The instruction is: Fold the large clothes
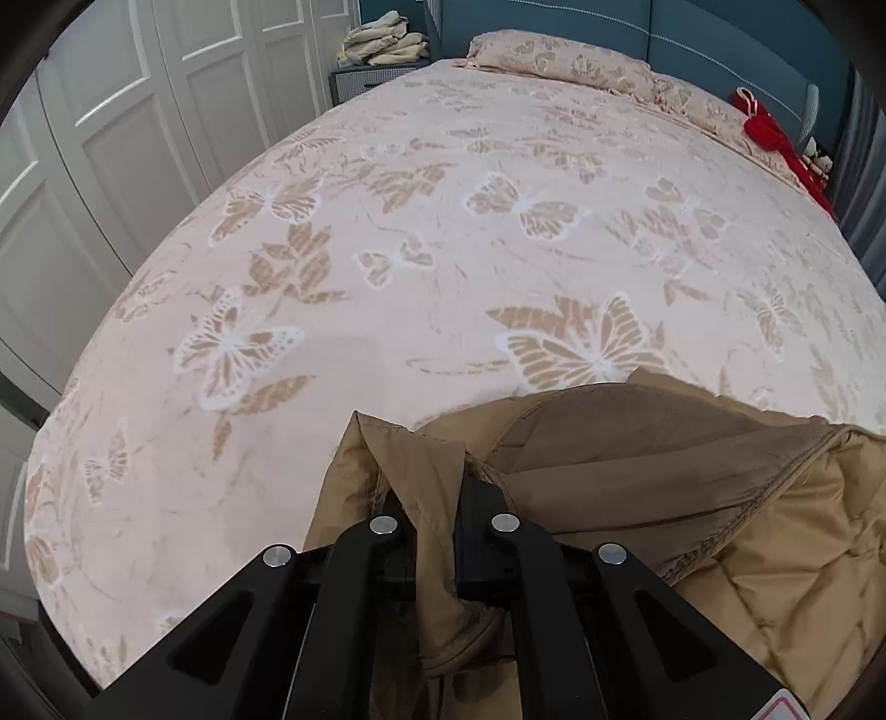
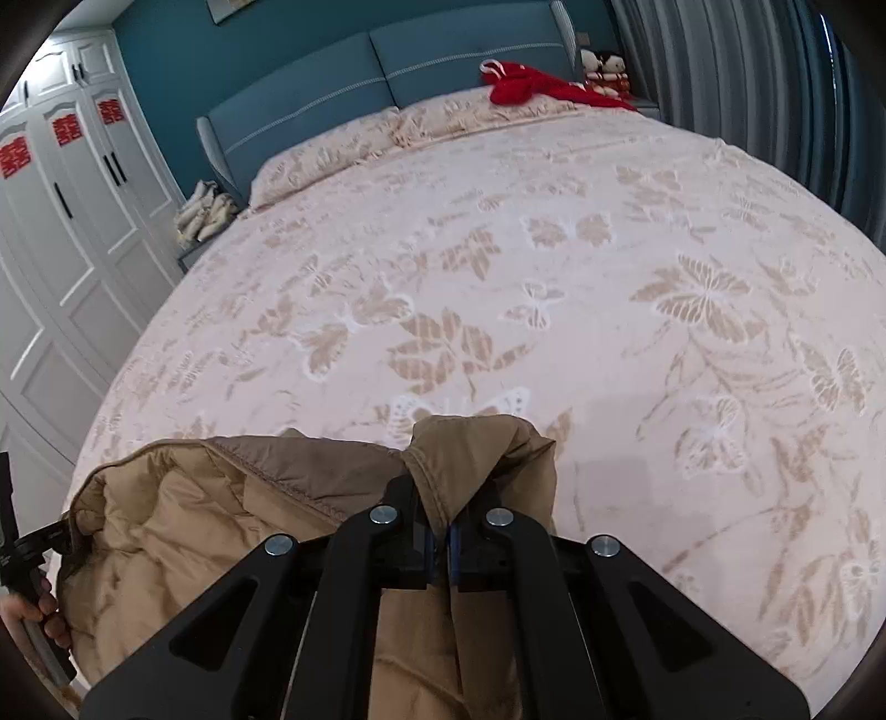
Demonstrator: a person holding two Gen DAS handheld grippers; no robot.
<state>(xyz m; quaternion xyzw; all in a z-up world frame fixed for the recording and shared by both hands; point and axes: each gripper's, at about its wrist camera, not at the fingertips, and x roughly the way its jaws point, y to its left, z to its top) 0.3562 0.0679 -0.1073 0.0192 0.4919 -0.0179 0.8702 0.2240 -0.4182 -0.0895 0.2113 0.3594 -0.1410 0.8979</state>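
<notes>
A large tan quilted jacket (image 1: 692,487) hangs between both grippers above the near end of the bed; it also shows in the right wrist view (image 2: 210,515). My left gripper (image 1: 431,498) is shut on a fold of the jacket's edge. My right gripper (image 2: 440,498) is shut on another bunched edge of the same jacket. The left gripper (image 2: 33,545), with the hand that holds it, shows at the left edge of the right wrist view, holding the jacket's other end. The quilted lining faces the cameras.
The bed (image 1: 443,221) has a pink cover with butterfly print (image 2: 554,277), pillows and a blue headboard (image 2: 387,72). A red garment (image 2: 531,86) lies near the headboard. White wardrobe doors (image 1: 111,111) stand left. Folded pale clothes (image 1: 387,44) sit on a nightstand. Grey curtains (image 2: 747,83) hang right.
</notes>
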